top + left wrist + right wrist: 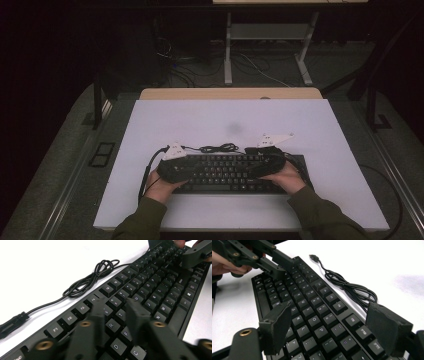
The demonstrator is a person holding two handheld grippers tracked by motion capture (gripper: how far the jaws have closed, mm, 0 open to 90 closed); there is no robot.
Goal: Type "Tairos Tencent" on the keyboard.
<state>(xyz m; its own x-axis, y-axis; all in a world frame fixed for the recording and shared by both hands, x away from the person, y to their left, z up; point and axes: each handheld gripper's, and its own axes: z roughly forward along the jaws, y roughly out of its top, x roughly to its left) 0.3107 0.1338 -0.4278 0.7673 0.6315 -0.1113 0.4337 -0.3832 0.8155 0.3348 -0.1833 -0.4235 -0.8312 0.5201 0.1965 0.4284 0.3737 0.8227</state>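
Over the keyboard, stiff, light and slick, I'd grip its short ends; left gripper narrowed on nothing, right gripper wide, empty

olive sleeves, black jaws, brass screws

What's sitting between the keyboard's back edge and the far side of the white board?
Behind the keyboard lies its coiled cable; past that the white board is bare, seen in the high view.

White table — keyboard, coiled cable
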